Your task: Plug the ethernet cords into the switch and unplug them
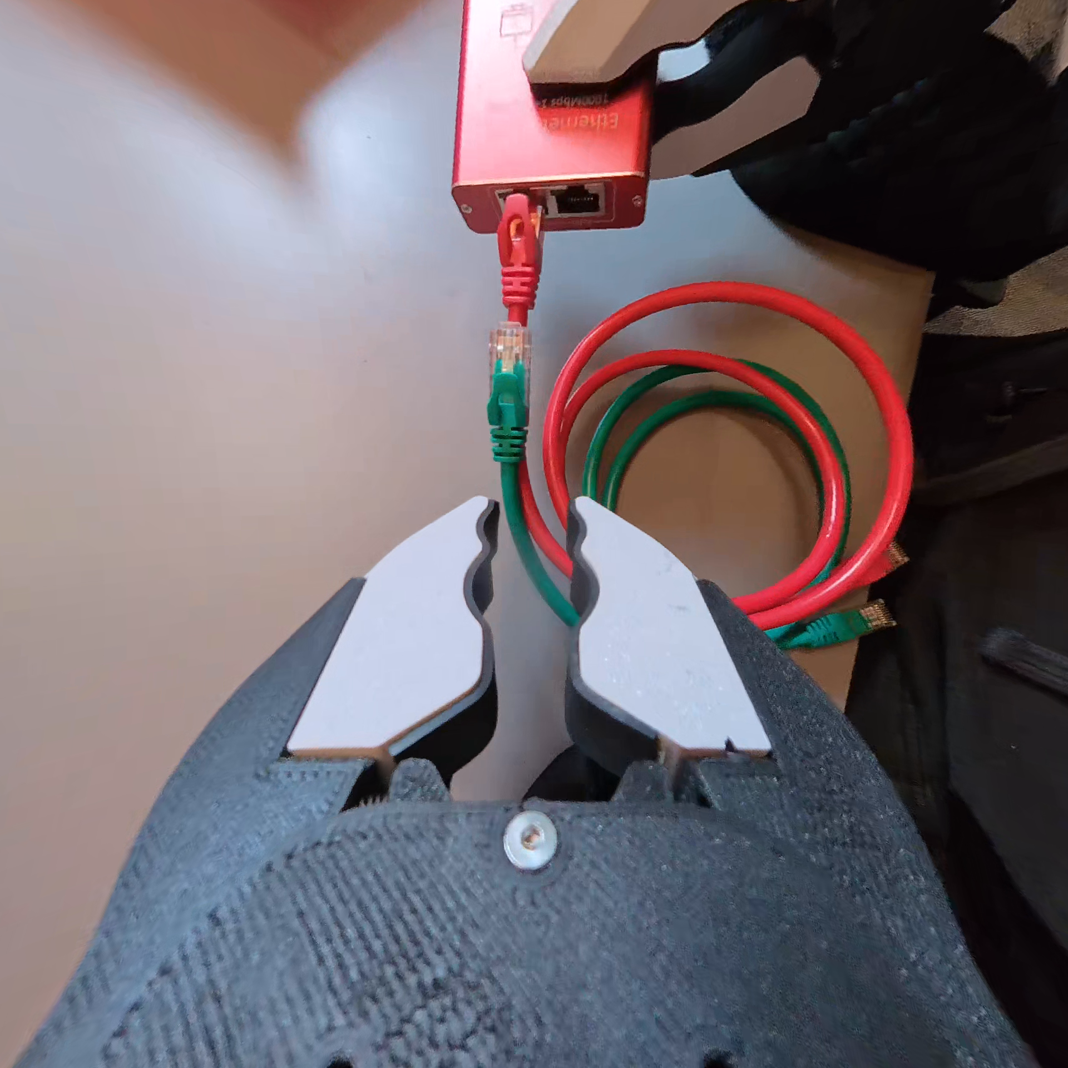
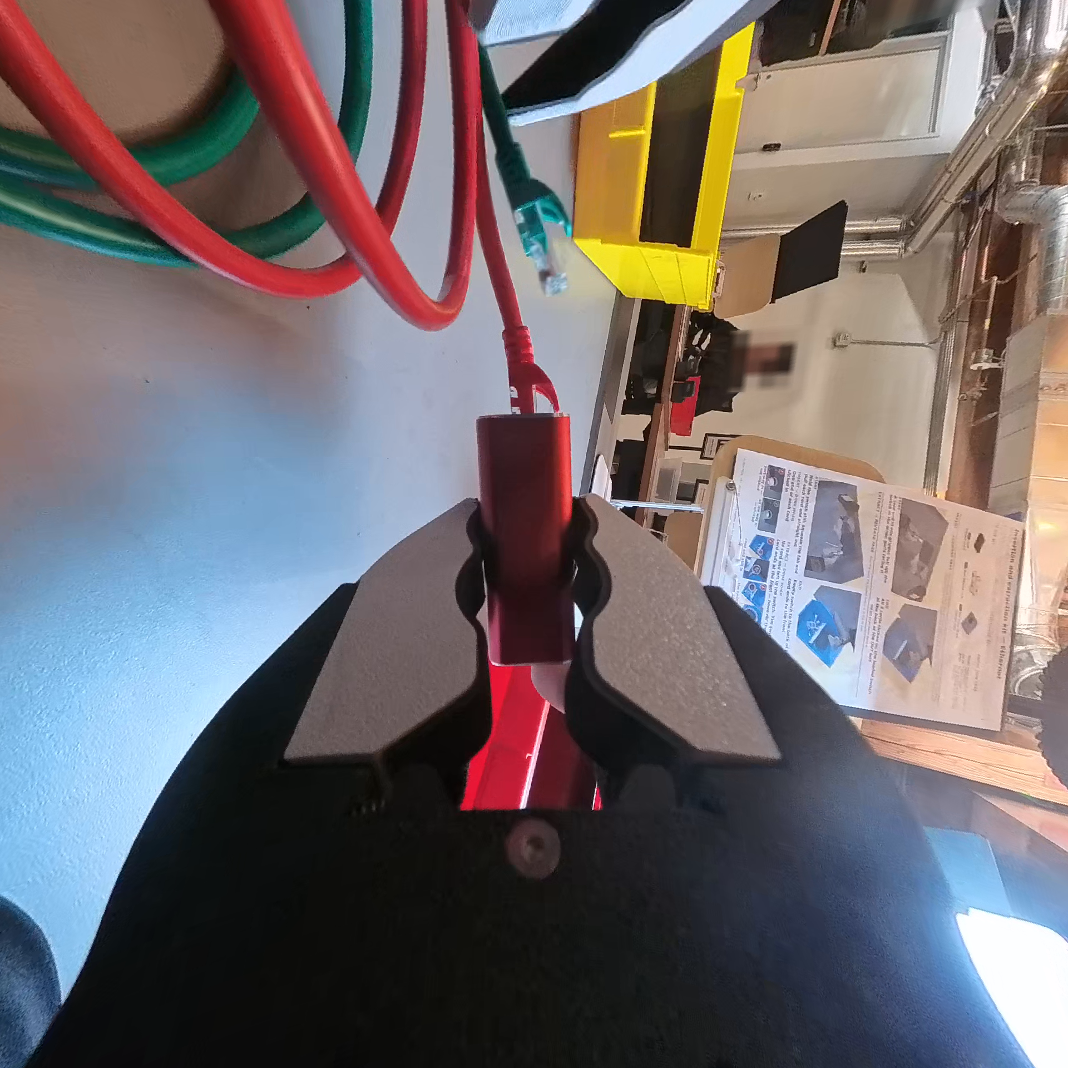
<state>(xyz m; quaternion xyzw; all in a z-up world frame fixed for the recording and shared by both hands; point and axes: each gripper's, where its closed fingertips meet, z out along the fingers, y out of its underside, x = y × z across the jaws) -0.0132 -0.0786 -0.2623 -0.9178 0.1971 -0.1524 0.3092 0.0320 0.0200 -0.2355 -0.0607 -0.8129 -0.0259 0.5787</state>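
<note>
My right gripper [image 2: 526, 520] is shut on the red switch [image 2: 526, 549], which it holds off the table. In the left wrist view the switch [image 1: 549, 127] faces me with one right finger [image 1: 589, 52] lying on it. The red cord's plug [image 1: 518, 248] sits in the left port, and the right port [image 1: 578, 201] is empty. The green cord's plug [image 1: 508, 393] is loose just below the red plug and points at the switch. It also shows in the right wrist view [image 2: 537, 231]. My left gripper [image 1: 531, 520] is open, with the green cord running between its fingers, unclamped.
Both cords coil in loops [image 1: 867, 404] on the white table [image 1: 231, 404], with their other plugs [image 1: 855, 621] near the table's right edge. A person's dark clothing [image 1: 982, 520] is beyond that edge. A yellow bin [image 2: 653, 254] and a printed sheet on a board [image 2: 867, 589] stand farther off. My hands' fingertips stand some 12 cm from each other.
</note>
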